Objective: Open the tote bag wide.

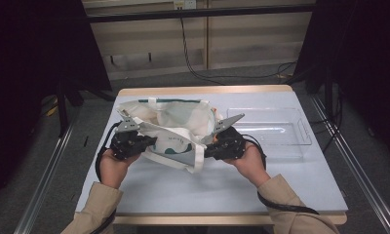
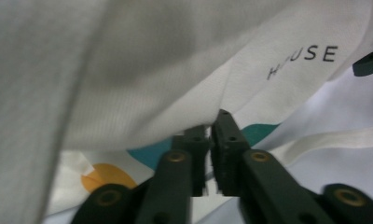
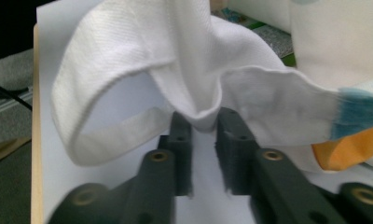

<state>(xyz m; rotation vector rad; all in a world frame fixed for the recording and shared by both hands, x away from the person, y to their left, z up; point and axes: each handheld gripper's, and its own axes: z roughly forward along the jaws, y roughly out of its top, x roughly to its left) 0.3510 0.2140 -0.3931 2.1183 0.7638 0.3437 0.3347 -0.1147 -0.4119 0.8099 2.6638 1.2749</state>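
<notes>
left gripper (image 1: 143,143) pinches the cloth bag (image 1: 176,131) edge | right gripper (image 1: 210,145) pinches its strap (image 3: 128,70) | mid-table (image 1: 222,185) | risk: thin grip, a hard pull could slip the bag free

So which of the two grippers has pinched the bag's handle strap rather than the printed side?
The right gripper: a fold of the plain white handle strap sits between its jaws. The left gripper grips the tote bag at its printed cloth edge, near the lettering.

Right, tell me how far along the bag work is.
Done: the white printed cloth tote bag lies on the pale table, mouth pulled open. In hand: the left tool pinches its fabric edge, and the right tool grips its white handle strap. Left: the clear plastic tray beside it looks empty.
</notes>
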